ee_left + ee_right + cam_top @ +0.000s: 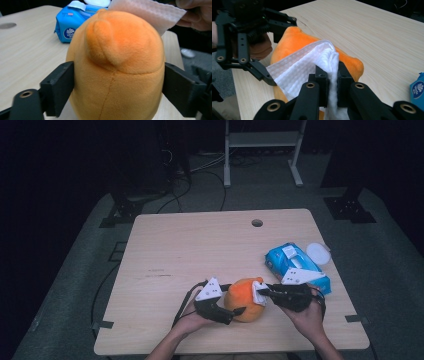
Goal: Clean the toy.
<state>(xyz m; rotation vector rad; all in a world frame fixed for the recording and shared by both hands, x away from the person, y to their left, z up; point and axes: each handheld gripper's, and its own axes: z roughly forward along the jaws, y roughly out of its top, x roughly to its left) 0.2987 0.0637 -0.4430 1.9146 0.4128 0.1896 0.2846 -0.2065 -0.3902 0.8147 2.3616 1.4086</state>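
Wooden table [200,245] is seen under everything. Near its right edge a blue wipes pack [296,266] is laid, with a round flower logo; its words are too blurry to read. At the front edge, an orange plush toy [246,299] is squeezed between the left gripper's [226,312] jaws. A white wipe [312,65] is pinched tight by the right gripper [333,82] and pressed on the toy.

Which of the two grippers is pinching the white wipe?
The right gripper: its jaws clamp the white wipe, while the left gripper grips the orange plush toy.
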